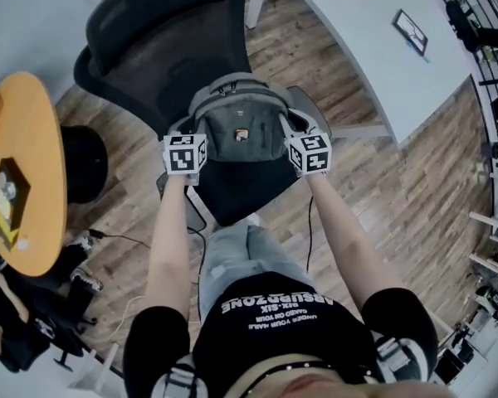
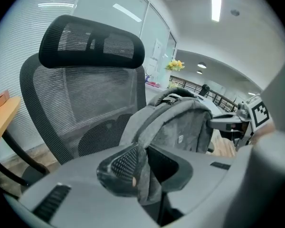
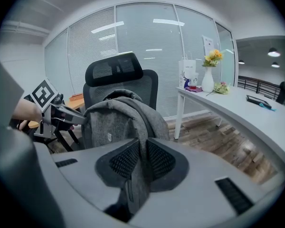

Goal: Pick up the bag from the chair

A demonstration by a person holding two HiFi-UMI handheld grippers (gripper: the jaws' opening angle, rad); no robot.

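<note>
We find the bag (image 1: 239, 127) ahead of both jaw pairs, its fabric between the jaws of the left gripper (image 2: 141, 167) and of the right gripper (image 3: 141, 163). The chair (image 1: 162, 40) stands beyond it, and the desk (image 1: 373, 48) is right of the right jaws.

Bright, even indoor light from ceiling strip lights (image 2: 215, 3), mirrored as streaks in the glass partition (image 3: 147, 56). Both gripper views bow strongly toward black, vignetted corners, with a soft near foreground. Head view: sharp centre, curved edges, faint shadows on the wood floor (image 1: 432, 189).
</note>
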